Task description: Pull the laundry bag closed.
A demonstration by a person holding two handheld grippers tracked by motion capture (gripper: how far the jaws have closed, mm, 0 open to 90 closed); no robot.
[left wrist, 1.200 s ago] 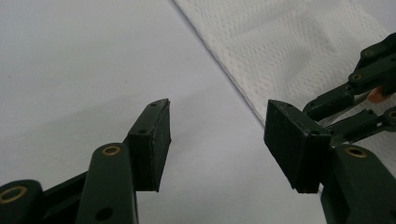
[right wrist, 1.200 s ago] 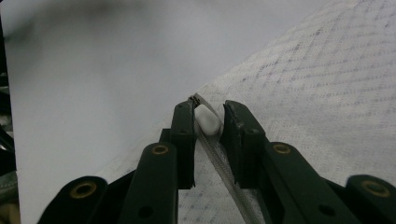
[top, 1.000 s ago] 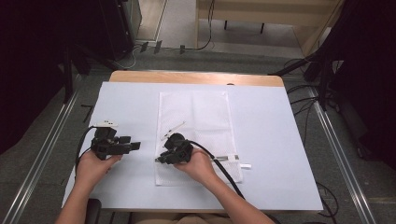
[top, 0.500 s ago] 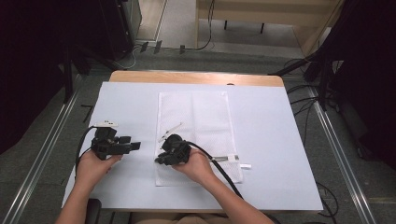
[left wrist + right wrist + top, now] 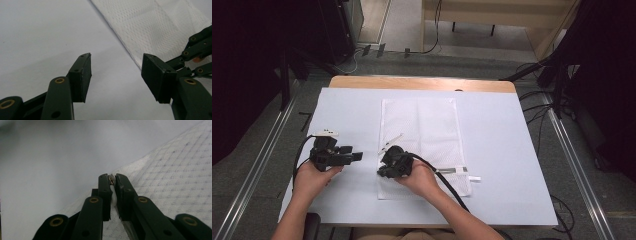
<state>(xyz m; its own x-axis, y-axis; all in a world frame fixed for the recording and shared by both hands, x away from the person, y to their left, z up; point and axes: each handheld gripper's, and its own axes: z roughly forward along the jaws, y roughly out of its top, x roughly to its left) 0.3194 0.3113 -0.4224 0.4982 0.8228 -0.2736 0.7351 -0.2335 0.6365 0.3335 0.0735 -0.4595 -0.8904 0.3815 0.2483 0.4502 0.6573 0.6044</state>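
Note:
A white mesh bag (image 5: 427, 135) lies flat in the middle of the table. My right gripper (image 5: 381, 172) rests low at the bag's left edge (image 5: 175, 177). Its jaws have just been closing, and its tips (image 5: 112, 180) are now shut on a small metal piece there, which looks like the bag's zipper pull (image 5: 112, 178). My left gripper (image 5: 357, 156) hovers over the bare table cover left of the bag, jaws wide open (image 5: 116, 72) with nothing between them. The right gripper's linkage (image 5: 197, 50) shows at the edge of the left gripper view.
A pale cover (image 5: 512, 150) lies over the table, and a wooden strip (image 5: 422, 82) shows along the far edge. A white strip (image 5: 462, 171) sticks out near the bag's lower right. The right gripper's cable (image 5: 447, 182) trails across the bag's near end. Metal rails (image 5: 262, 165) flank the table.
The right gripper has crept slightly toward the near left of the bag's edge. The left hand and gripper have not moved.

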